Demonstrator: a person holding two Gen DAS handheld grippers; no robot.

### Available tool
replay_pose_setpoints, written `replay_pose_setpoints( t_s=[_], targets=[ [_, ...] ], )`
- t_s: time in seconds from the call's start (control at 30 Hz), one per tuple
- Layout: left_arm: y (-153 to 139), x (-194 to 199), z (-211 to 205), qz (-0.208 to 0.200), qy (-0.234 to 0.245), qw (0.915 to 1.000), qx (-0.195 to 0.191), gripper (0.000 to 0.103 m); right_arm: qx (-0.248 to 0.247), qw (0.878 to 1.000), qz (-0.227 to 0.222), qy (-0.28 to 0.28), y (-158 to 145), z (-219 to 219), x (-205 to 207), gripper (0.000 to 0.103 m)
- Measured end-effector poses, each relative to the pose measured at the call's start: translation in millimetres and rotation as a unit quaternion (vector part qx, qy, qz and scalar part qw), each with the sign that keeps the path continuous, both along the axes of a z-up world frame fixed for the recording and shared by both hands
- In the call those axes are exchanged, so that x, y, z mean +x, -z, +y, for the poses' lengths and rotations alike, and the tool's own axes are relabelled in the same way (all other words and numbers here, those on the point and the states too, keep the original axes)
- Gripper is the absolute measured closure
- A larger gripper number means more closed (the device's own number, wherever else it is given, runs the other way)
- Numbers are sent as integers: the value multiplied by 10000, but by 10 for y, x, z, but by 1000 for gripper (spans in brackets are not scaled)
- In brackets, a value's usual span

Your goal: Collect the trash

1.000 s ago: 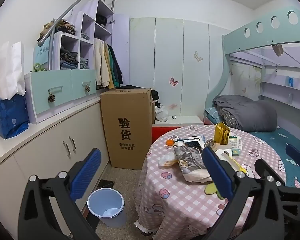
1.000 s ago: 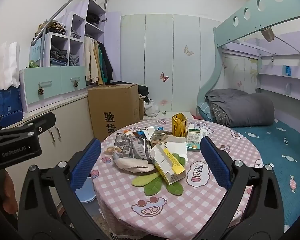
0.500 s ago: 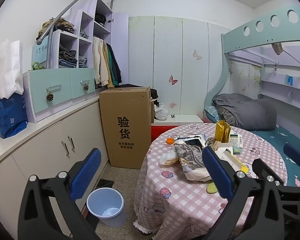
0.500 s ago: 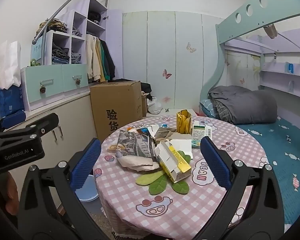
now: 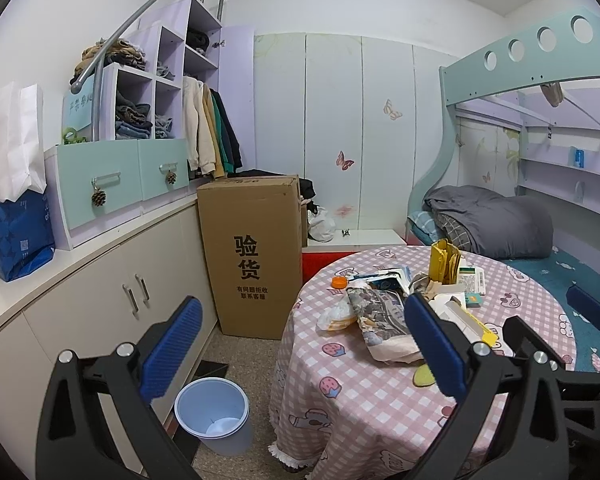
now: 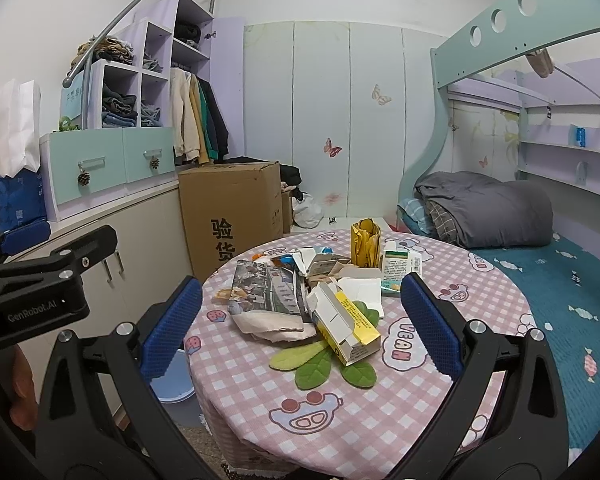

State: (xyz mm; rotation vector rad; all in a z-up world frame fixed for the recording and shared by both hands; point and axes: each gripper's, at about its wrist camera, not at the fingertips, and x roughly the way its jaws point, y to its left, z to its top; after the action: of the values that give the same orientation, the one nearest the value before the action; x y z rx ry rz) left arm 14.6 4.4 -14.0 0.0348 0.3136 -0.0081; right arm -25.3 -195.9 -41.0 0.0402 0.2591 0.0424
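A heap of trash lies on a round table with a pink checked cloth (image 6: 332, 412): a crumpled printed bag (image 6: 268, 298), an open yellow and white carton (image 6: 346, 326), a yellow wrapper (image 6: 365, 242), a green and white box (image 6: 396, 270), an orange cap (image 5: 339, 282) and a clear wrapper (image 5: 336, 314). A pale blue bin (image 5: 212, 414) stands on the floor left of the table. My left gripper (image 5: 300, 350) is open and empty, above the bin and the table edge. My right gripper (image 6: 296, 326) is open and empty, short of the heap.
A tall cardboard box (image 5: 256, 252) stands behind the bin. White cabinets (image 5: 100, 308) run along the left wall. A bunk bed with a grey quilt (image 6: 488, 208) is on the right. Green leaf-shaped mats (image 6: 320, 364) lie under the carton.
Both grippers have drawn back and risen slightly, so the table looks a bit smaller. Both stay open and empty. Nothing on the table has moved.
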Motion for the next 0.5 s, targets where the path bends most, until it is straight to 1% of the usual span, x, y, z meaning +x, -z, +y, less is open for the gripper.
replay_pose_setpoints(
  t_s=[0.5],
  targets=[
    [-50, -29, -6, -19, -5, 10000, 24, 4, -5, 10000, 12, -14, -18, -2, -1, 6]
  ],
)
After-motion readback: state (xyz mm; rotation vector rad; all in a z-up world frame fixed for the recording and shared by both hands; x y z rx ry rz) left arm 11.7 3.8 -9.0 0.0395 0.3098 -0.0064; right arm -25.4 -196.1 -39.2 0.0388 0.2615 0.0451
